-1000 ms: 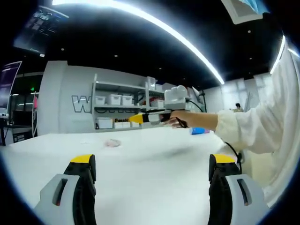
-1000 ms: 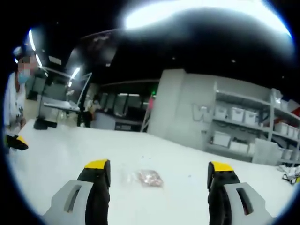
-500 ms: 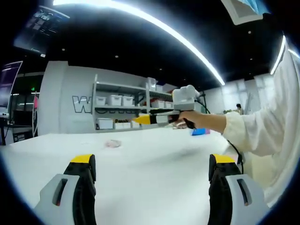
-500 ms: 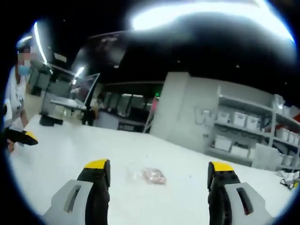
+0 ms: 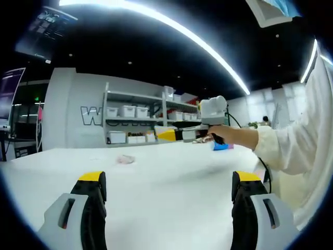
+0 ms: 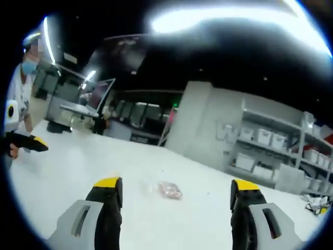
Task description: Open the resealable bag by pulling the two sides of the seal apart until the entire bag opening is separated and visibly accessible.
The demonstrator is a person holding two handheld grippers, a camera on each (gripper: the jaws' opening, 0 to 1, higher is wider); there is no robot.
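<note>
A small clear resealable bag (image 5: 125,159) with pinkish contents lies flat on the white table (image 5: 171,177), far ahead of my left gripper (image 5: 168,179). That gripper is open, with nothing between its jaws. My right gripper (image 5: 182,135), held in a hand, reaches in from the right above the table. In the right gripper view the bag (image 6: 169,190) lies on the table ahead of my right gripper (image 6: 176,183), which is wide open and holds nothing. At that view's left edge the left gripper (image 6: 26,141) hovers over the table.
A person in a white sleeve (image 5: 296,140) stands at the right. A blue object (image 5: 220,146) sits on the far right of the table. Shelves with white bins (image 5: 130,125) line the grey back wall. More desks and monitors (image 6: 99,99) stand behind.
In the left gripper view the hand with the right gripper has drifted right and slightly up. The right gripper view has shifted, so the bag sits a little higher. The bag itself lies still.
</note>
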